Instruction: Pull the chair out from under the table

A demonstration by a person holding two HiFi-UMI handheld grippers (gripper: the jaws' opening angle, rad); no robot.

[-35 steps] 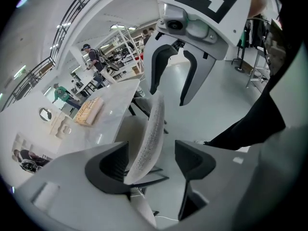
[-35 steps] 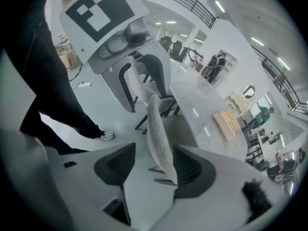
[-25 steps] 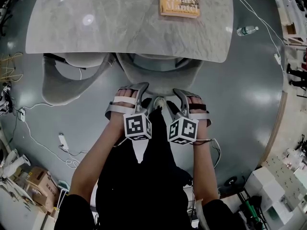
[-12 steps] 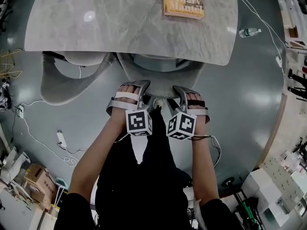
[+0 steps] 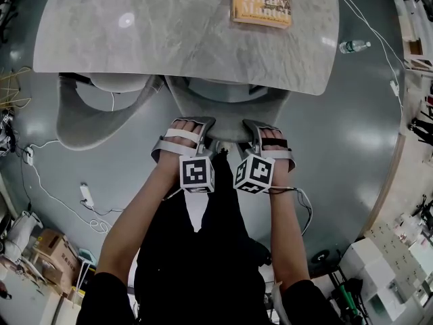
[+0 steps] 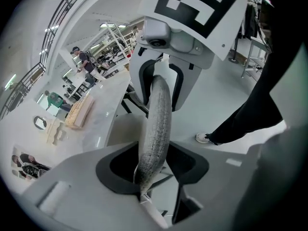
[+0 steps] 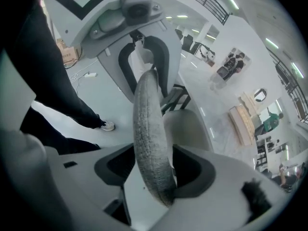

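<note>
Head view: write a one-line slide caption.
Left gripper, jaws just closed further, and right gripper pinch the back of the chair tucked under the table.

Head view looks down; 2 gripper views (close) share the chair (image 5: 230,117).

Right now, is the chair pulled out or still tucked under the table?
Tucked in: the chair sits mostly under the table; only its curved backrest shows beyond the edge.
</note>
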